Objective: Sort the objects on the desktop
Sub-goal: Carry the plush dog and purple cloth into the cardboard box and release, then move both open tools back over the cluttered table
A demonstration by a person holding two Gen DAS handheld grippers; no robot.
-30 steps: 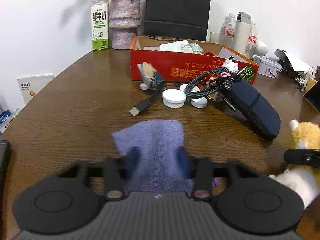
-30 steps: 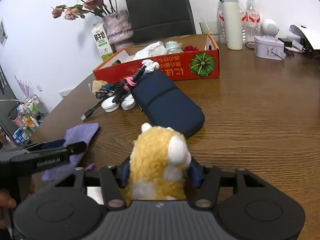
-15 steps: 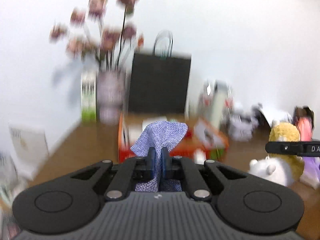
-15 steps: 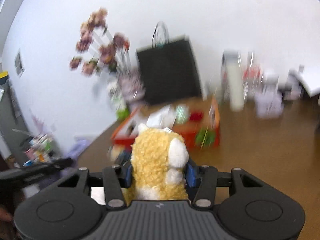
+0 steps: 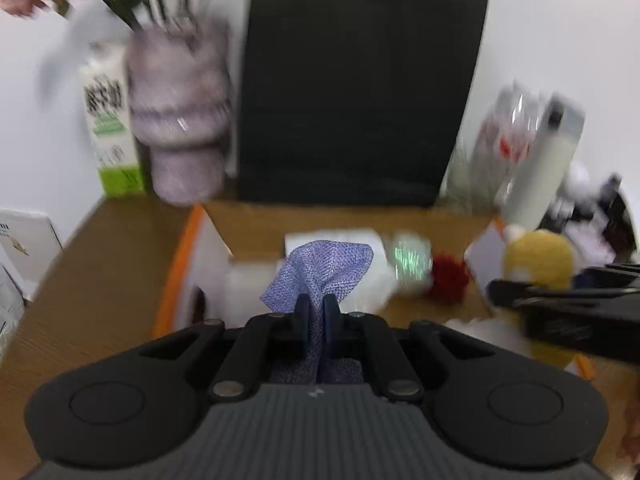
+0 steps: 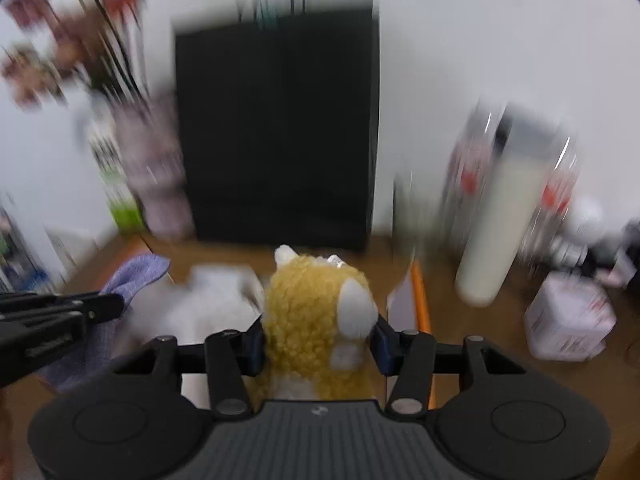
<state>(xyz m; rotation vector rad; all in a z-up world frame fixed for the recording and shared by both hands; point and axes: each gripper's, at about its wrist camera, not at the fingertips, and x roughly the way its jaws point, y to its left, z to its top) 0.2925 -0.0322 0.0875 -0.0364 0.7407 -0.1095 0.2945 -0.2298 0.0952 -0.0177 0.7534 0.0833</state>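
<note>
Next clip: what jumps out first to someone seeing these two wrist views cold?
Each tool has something clamped. The left tool pinches a purple cloth low in the centre of its view, and the right tool grips a yellow plush toy the same way. Behind both looms a big black bag at the back of the open cardboard box, with everything around them motion-blurred.
</note>
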